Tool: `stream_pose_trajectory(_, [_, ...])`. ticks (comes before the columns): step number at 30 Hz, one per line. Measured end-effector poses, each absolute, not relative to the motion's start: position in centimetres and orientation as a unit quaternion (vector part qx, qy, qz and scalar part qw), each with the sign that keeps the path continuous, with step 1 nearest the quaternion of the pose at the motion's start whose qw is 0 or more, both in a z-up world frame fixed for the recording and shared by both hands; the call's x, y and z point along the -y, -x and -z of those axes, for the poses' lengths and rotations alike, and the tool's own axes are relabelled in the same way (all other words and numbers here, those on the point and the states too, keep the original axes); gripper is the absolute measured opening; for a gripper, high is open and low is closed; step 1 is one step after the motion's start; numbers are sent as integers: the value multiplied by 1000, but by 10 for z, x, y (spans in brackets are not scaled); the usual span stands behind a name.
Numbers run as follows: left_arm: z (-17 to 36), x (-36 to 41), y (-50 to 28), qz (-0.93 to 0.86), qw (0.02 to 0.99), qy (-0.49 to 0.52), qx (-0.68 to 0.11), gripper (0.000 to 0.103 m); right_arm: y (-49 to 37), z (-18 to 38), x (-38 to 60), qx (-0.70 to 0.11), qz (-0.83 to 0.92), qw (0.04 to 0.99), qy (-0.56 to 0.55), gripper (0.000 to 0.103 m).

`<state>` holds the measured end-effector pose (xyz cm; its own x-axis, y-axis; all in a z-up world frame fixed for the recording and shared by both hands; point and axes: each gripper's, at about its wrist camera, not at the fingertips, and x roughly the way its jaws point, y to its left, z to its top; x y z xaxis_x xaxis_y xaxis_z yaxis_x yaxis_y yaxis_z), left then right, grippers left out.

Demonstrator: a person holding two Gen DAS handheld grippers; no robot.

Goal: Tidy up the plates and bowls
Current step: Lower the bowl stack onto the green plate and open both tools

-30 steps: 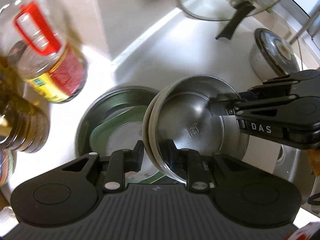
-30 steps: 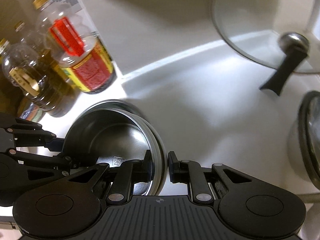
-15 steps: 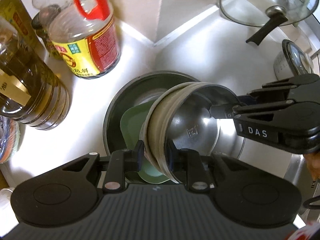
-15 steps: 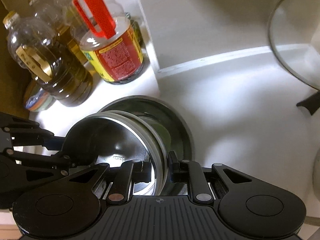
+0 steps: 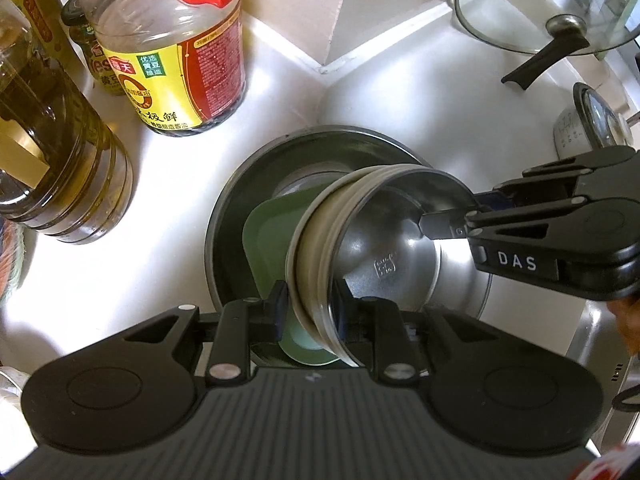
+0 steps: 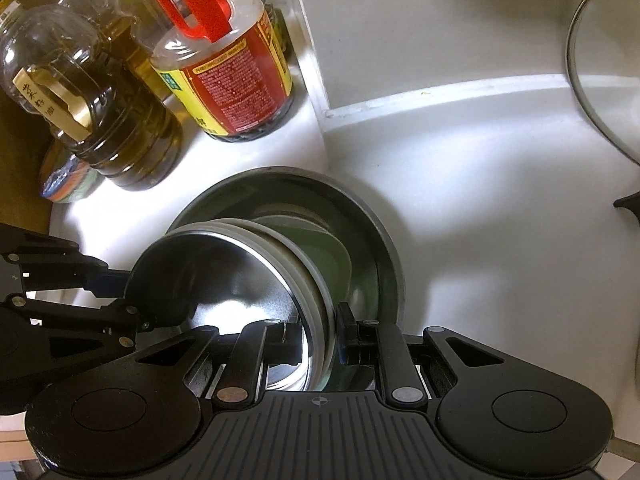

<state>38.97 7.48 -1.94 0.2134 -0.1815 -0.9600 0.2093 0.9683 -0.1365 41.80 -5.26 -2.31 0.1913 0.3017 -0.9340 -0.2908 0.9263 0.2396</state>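
A stack of steel bowls (image 5: 384,248) with a cream rim hangs tilted over a large steel basin (image 5: 248,184) on the white counter. A green plate (image 5: 268,232) lies inside the basin. My left gripper (image 5: 310,308) is shut on the near rim of the stack. My right gripper (image 6: 318,330) is shut on the opposite rim and also shows in the left wrist view (image 5: 436,226). In the right wrist view the stack (image 6: 240,272) sits over the basin (image 6: 372,232), with the green plate (image 6: 320,244) behind it.
Oil bottles (image 5: 48,152) and a red-capped soy sauce jug (image 5: 180,64) stand at the left by a wall corner (image 5: 328,20). A glass pot lid (image 5: 560,8) leans at the back right. A small lidded pot (image 5: 588,120) stands at the right.
Both grippers carried the bowl stack toward the basin; the stack now hangs lower over it and the bottles have come into fuller view.
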Motion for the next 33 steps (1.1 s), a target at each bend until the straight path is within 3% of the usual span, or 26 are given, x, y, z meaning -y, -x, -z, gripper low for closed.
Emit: stream_pose_trajectory(33, [24, -72, -392, 126, 806, -50, -576, 19, -409, 28, 52, -600, -177, 780, -24, 16])
